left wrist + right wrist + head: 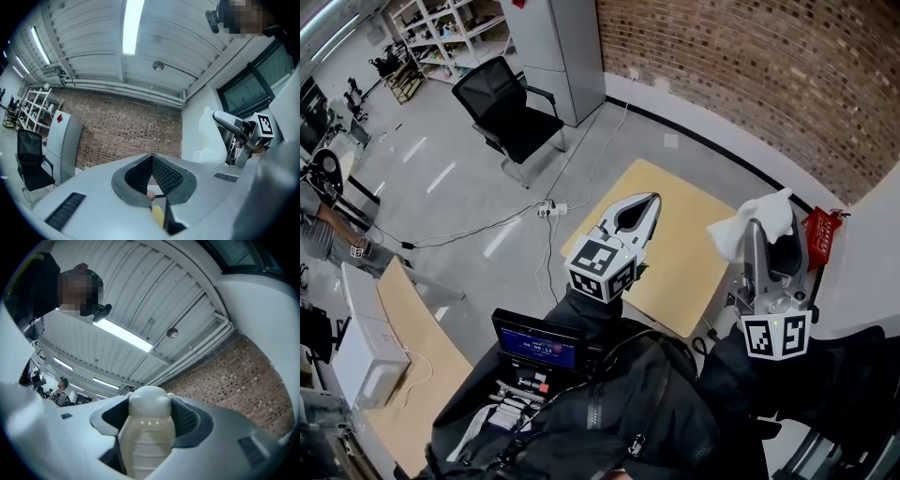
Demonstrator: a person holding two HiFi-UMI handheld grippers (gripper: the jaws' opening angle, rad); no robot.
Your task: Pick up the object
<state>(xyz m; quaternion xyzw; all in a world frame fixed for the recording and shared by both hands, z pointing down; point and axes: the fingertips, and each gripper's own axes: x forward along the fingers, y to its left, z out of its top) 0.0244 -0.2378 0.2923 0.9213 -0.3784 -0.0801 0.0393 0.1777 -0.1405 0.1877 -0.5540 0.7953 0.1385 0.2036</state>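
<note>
Head view: two grippers hang above one yellow table [682,272]. The left gripper [651,201] sits over the table's near left part. The right gripper [759,230] is raised just off the table's right edge, with one white object [771,212] at its tips. One red basket [818,238] lies further right of the table. One black chair [511,108] stands well beyond the table's far left corner.

Left gripper view: both jaws meet at the tip, with nothing gripped between them. The white object shows to the right, held up in the other gripper.

Right gripper view: the two jaws are clamped on the single white object. It is a rounded, ribbed piece with three small dots, and it fills the gap between them.
</note>
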